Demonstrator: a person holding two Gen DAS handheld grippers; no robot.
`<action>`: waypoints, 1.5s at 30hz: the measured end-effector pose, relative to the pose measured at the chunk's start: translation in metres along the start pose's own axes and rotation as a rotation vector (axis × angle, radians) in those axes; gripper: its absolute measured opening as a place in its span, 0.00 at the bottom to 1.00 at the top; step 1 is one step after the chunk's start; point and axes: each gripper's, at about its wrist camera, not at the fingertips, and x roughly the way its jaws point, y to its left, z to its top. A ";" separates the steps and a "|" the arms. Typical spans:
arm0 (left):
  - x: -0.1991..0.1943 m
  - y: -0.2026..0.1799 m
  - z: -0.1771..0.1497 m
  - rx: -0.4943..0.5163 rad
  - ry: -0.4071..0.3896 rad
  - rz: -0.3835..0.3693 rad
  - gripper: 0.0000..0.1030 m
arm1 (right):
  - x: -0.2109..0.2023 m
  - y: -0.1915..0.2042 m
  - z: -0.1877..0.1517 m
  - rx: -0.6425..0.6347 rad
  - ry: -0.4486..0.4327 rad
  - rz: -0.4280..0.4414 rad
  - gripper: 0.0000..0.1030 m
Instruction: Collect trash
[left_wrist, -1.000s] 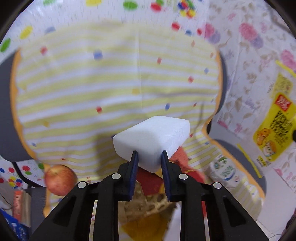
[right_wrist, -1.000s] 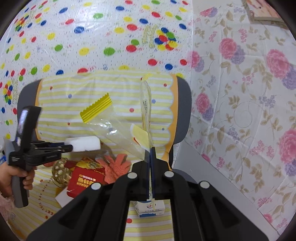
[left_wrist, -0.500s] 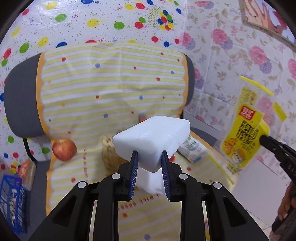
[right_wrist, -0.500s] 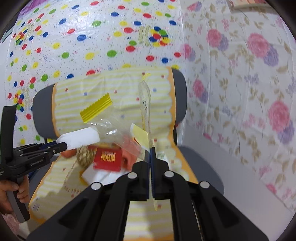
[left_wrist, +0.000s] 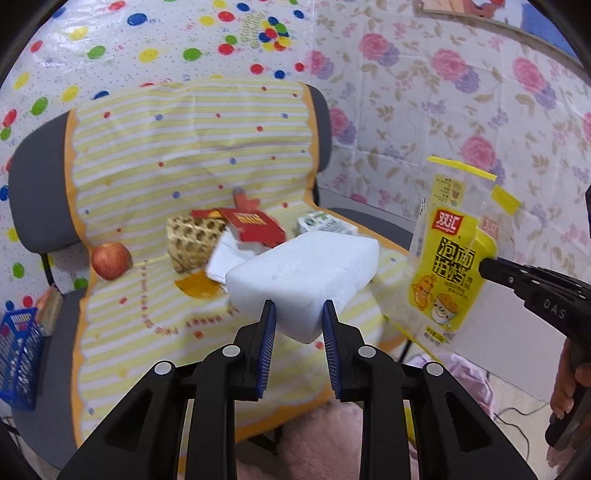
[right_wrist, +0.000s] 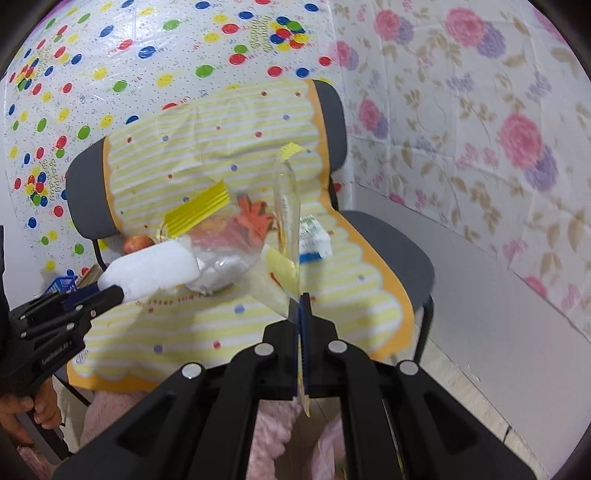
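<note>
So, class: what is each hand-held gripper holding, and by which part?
Left hand-held gripper: white foam block, pinched at its near lower corner. Right hand-held gripper: yellow snack wrapper, clamped at one edge.

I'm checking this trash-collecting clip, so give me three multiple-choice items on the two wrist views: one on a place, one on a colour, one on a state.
1. Where does the apple lie?
A. on the striped cover of the chair
B. in the blue basket
C. between the left gripper's pads

2. What colour is most of the print on the snack wrapper?
A. green
B. yellow
C. purple

3. How does the right gripper stand?
A. wide open, nothing in it
B. shut on the apple
C. shut on the snack wrapper

Answers: 1 A, the apple rests on the cover at the seat's left side. 2 B, the wrapper's printed face is yellow. 3 C, the right wrist view shows the pads pinched together on the thin plastic.
</note>
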 end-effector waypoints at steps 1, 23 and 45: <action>0.000 -0.005 -0.005 0.006 0.005 -0.017 0.26 | -0.005 -0.002 -0.006 0.004 0.004 -0.010 0.02; 0.034 -0.141 -0.068 0.233 0.141 -0.316 0.27 | -0.076 -0.076 -0.112 0.159 0.078 -0.254 0.02; 0.092 -0.157 -0.070 0.189 0.264 -0.281 0.61 | -0.037 -0.127 -0.133 0.257 0.140 -0.273 0.47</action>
